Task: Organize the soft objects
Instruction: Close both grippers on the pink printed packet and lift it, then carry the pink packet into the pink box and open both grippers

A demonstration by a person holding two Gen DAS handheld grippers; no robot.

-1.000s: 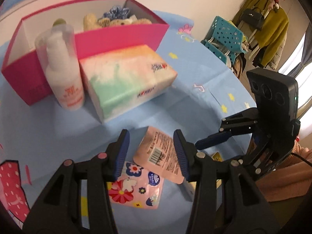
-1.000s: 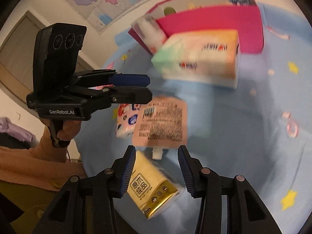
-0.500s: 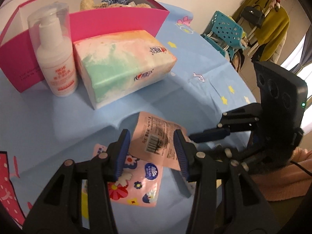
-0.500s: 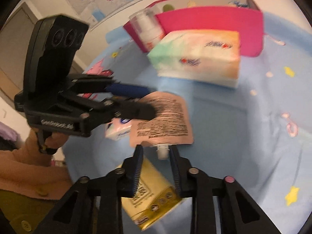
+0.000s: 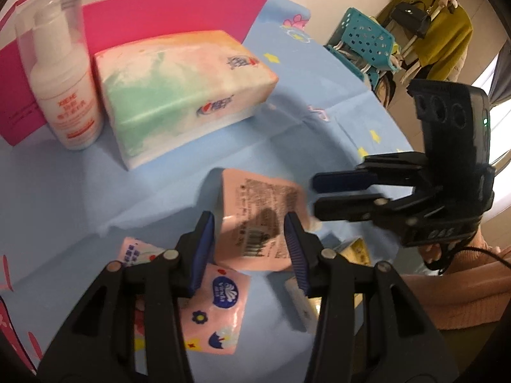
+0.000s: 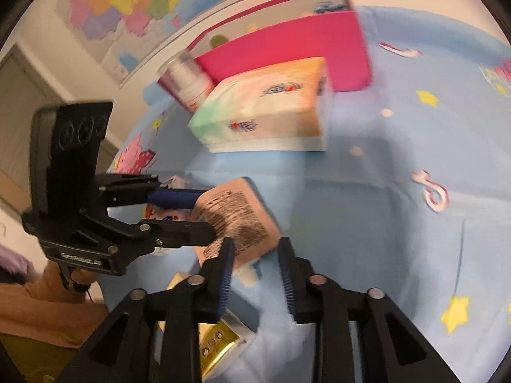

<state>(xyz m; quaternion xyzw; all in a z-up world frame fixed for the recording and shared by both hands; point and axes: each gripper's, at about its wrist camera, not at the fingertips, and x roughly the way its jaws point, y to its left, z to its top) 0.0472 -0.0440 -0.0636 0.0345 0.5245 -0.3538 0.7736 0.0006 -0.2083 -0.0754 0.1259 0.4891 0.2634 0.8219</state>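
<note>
pink flat refill pouch [image 5: 255,220] is gripped by left gripper [image 5: 247,249] fingers; right gripper [image 6: 255,274] fingers have just reopened, released, handover apparently done.

Both wrist cameras are looking steeply down, close over the blue tablecloth [image 5: 80,198]. Each is catching the other gripper, and both are sharing the pink pouch [image 5: 258,210] [image 6: 236,214], seemingly from opposite sides.

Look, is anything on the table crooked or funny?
Yes. The pink pouch sits tilted, propped on the flowery tissue pack rather than lying flat, with the left gripper around it. The pump bottle stands straight.
</note>
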